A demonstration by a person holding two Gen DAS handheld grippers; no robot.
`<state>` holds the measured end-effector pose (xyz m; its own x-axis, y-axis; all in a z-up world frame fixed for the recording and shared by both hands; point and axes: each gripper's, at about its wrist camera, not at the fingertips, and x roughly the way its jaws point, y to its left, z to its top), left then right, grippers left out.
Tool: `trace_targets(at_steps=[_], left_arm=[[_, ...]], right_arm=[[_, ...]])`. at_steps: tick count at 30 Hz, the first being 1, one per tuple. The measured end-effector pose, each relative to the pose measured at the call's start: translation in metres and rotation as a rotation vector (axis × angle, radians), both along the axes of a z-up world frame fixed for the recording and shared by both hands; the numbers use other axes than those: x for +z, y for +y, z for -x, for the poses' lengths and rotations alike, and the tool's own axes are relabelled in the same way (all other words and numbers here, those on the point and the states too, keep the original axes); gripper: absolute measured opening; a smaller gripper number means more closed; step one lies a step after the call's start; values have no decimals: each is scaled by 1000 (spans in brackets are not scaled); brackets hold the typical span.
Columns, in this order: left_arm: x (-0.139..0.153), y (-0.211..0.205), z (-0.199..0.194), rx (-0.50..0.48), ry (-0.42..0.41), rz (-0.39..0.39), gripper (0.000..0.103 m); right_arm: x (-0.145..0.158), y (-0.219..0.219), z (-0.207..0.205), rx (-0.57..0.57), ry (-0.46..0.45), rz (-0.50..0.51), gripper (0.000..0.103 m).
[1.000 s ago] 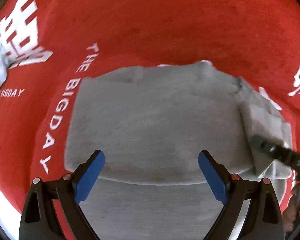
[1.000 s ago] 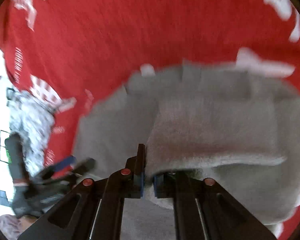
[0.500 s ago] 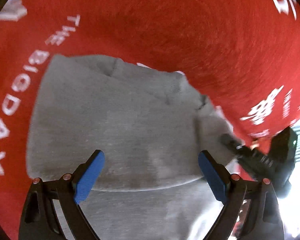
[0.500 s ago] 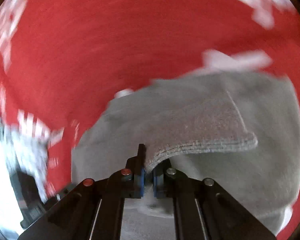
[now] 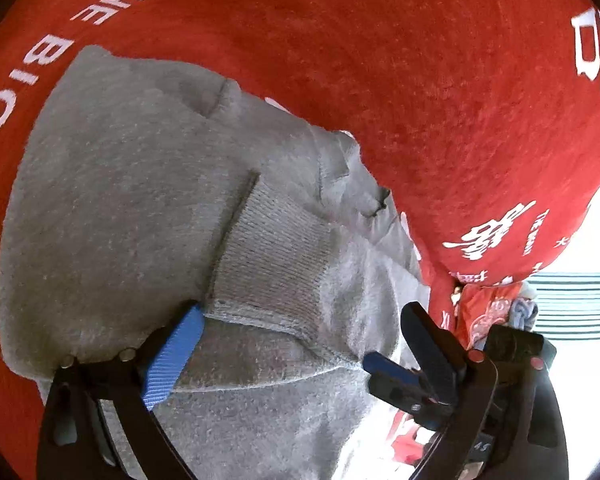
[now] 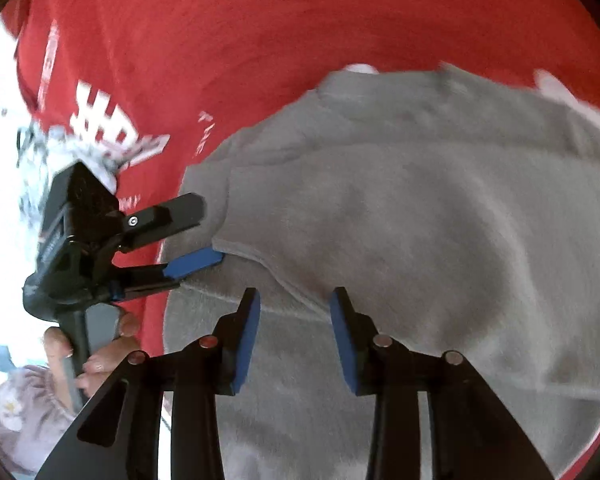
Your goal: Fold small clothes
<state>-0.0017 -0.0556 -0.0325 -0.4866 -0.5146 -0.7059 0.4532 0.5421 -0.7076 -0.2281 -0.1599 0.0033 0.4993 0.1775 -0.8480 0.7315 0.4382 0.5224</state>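
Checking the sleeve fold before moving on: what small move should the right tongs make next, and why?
Probably lift the right tongs clear of the grey sweater: they stand open, gripping nothing, and the ribbed cuff already lies folded across the body.

We've got a small grey fleece top (image 5: 112, 208) lying folded on the red cloth (image 5: 400, 80) right ahead of the left gripper (image 5: 296, 344), its ribbed cuff (image 5: 272, 264) flopped across the middle.

Right tongs (image 6: 294, 340) now off grey cuff (image 5: 272, 264)
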Motion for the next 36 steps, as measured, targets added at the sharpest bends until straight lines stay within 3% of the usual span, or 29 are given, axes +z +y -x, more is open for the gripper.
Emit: trace_targets(at_steps=[7, 10, 12, 13, 14, 17, 21, 25, 26, 27, 28, 33, 36], left_arm=[[0, -14, 25, -9, -11, -48, 99], [2, -20, 28, 61, -56, -73, 98], [6, -20, 22, 126, -90, -83, 76], [5, -22, 18, 138, -98, -89, 36], [1, -25, 15, 137, -89, -96, 7], [11, -25, 4, 138, -85, -68, 7], [48, -29, -3, 108, -146, 16, 7], [70, -30, -11, 106, -183, 49, 7], [75, -27, -13, 103, -189, 61, 7], [78, -24, -14, 100, -195, 63, 7], [78, -21, -14, 93, -206, 63, 7], [51, -2, -4, 33, -219, -7, 7], [15, 6, 15, -42, -268, -129, 7]], right_arm=[[3, -3, 68, -183, -32, -98, 42], [1, -2, 88, -244, -49, -121, 42], [-2, -1, 100, -288, -50, -137, 43], [-5, -1, 105, -318, -51, -146, 46], [-7, 0, 111, -345, -55, -152, 49], [-10, -4, 136, -459, -82, -164, 66], [-15, -13, 169, -630, -130, -184, 67], [-23, -24, 209, -851, -203, -210, 67], [-21, -28, 216, -892, -209, -208, 62], [-18, -32, 221, -909, -211, -198, 48], [-14, -35, 223, -905, -194, -181, 6], [10, -47, 227, -733, -86, -35, 6], [-3, -45, 225, -615, 30, 4, 6]])
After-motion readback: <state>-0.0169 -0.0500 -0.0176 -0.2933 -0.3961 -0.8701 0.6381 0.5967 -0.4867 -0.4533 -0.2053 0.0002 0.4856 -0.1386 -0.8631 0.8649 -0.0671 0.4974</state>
